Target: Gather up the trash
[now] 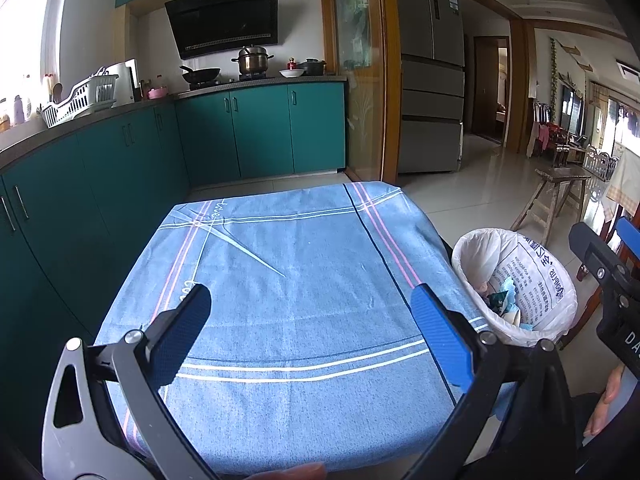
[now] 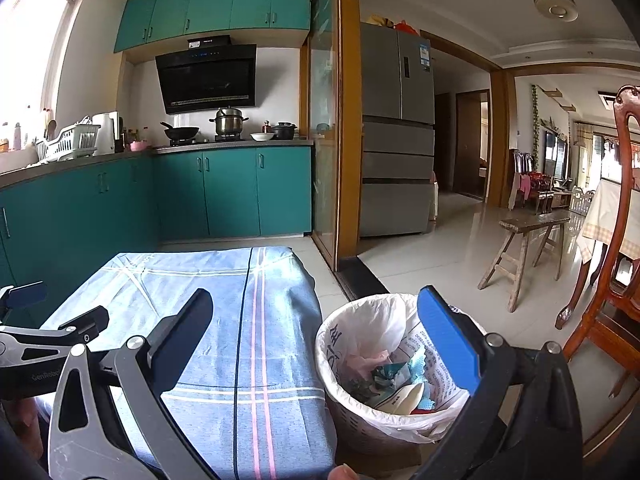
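One bin (image 2: 376, 412) stands on the floor just beside the right edge of the table, lined with one white plastic bag (image 2: 372, 328) whose rim folds over the outside. Inside lies a heap of trash (image 2: 394, 376): crumpled pink, teal and blue wrappers and a pale paper piece, too tangled to count. In the left wrist view the same bin (image 1: 536, 308) shows at the right, with the trash (image 1: 502, 300) low inside it.

One blue striped cloth (image 1: 288, 300) covers the table.

There are two tongs. The left gripper (image 1: 310, 336) hangs over the near part of the cloth with its two fingers spread wide, gripping nothing and touching nothing. The right gripper (image 2: 316, 340) is likewise spread wide and carries nothing; its left finger is over the cloth (image 2: 224, 360) and its right finger (image 2: 448, 344) is over the bin's mouth.

Farther off stand one fridge (image 2: 396, 132), one wooden bench (image 2: 528, 248) and one chair (image 2: 612, 280) at the right.
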Action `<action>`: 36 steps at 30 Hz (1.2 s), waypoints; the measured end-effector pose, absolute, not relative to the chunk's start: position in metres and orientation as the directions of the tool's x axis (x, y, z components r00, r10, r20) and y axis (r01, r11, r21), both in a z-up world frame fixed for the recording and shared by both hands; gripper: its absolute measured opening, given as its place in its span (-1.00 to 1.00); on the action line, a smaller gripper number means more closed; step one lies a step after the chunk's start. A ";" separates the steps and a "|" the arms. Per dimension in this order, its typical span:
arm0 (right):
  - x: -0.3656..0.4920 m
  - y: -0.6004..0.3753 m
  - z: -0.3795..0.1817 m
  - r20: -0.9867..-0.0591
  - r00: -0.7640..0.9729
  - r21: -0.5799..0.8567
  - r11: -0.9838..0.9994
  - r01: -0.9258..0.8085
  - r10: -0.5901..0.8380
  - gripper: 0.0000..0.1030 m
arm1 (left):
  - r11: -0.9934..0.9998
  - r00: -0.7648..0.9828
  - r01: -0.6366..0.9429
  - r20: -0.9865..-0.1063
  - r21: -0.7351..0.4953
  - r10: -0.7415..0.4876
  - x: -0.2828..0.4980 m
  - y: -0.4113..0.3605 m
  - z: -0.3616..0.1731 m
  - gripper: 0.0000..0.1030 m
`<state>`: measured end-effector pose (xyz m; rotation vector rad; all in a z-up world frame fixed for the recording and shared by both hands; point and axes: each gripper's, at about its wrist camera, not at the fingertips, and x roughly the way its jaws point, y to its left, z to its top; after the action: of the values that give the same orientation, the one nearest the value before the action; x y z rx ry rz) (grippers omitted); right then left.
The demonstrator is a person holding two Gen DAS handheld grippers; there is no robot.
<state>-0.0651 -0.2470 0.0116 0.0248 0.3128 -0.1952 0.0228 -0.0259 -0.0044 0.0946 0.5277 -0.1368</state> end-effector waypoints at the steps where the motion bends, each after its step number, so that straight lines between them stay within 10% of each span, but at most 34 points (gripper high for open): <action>1: -0.066 -0.247 0.012 -0.308 0.933 -0.006 0.981 0.194 -0.187 0.94 | 0.986 0.855 0.155 -0.507 0.055 -0.106 0.023 -0.026 -0.004 0.94; 36: -0.062 -0.241 0.012 -0.336 0.929 -0.012 0.987 0.160 -0.155 0.94 | 0.988 0.840 0.152 -0.530 0.025 -0.115 0.025 -0.022 -0.008 0.94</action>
<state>-0.0621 -0.2413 0.0123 0.0156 0.3433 -0.1612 0.0247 -0.0217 -0.0076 0.0672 0.5562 -0.1414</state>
